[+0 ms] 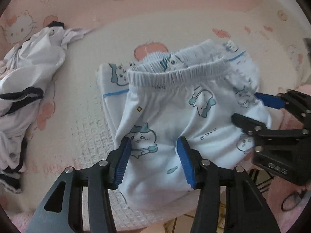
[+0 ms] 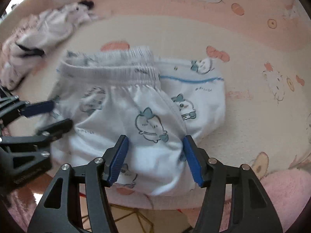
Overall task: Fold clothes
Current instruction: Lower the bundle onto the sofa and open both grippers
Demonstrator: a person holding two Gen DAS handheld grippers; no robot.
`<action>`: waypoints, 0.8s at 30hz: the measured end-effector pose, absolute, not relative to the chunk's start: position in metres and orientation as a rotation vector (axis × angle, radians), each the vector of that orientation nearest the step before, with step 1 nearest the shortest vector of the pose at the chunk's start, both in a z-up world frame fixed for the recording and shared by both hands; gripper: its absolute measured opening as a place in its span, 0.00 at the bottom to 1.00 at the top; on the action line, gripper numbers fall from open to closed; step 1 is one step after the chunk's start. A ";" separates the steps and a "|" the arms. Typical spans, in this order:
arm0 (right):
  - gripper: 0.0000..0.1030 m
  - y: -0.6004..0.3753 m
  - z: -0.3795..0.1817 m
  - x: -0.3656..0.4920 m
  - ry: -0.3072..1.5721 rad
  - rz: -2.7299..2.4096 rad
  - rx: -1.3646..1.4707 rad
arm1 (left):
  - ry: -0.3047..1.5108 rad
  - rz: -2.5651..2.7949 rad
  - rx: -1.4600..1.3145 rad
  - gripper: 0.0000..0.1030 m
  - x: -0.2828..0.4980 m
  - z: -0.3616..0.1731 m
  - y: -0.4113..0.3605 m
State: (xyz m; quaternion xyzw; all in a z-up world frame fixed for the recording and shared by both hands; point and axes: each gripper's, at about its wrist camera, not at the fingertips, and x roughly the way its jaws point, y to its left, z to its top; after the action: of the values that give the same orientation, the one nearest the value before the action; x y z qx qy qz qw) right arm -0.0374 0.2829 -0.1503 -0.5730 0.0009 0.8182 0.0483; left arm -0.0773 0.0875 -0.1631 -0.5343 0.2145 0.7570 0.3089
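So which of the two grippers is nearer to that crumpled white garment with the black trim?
Left. The left gripper hangs over the printed shorts' side facing the crumpled white garment; the right gripper is over their far side.

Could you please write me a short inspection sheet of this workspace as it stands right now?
Surface: pink cartoon-print blanket covering the bed.
Job's things: white printed shorts folded, waistband up.
Clutter: crumpled white garment with black trim at far left.
Grippers: left tool and right tool both open, pads straddling the shorts without pressing.
Cables: thin cords below the bed edge, unclear.
Surroundings: fluffy pink fabric at the near edge.
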 end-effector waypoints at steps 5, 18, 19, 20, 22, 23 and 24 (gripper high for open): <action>0.59 0.288 -0.150 -0.039 -0.027 2.457 -1.762 | 0.568 2.044 -1.474 0.63 -0.089 -0.167 0.064; 0.59 0.306 -0.139 -0.016 0.548 2.520 -1.799 | 0.249 2.139 -1.526 0.64 -0.103 -0.133 0.034; 0.59 0.303 -0.137 -0.016 0.570 2.533 -1.781 | 0.148 2.140 -1.535 0.64 -0.097 -0.129 0.026; 0.60 0.300 -0.136 -0.015 0.593 2.545 -1.762 | 0.054 2.120 -1.540 0.64 -0.093 -0.130 0.020; 0.60 0.299 -0.132 -0.014 0.642 2.562 -1.722 | 0.016 2.115 -1.531 0.64 -0.092 -0.132 0.025; 0.60 0.300 -0.130 -0.013 0.667 2.566 -1.701 | 0.032 2.124 -1.519 0.64 -0.090 -0.132 0.026; 0.60 0.298 -0.127 -0.010 0.642 2.571 -1.677 | 0.066 2.129 -1.489 0.64 -0.089 -0.135 0.038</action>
State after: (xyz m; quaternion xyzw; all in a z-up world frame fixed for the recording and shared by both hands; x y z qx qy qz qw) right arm -0.0096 0.2979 -0.1272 -0.5347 0.2048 0.8199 0.0026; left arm -0.0889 0.0383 -0.1348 -0.5519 0.0246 0.7893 0.2679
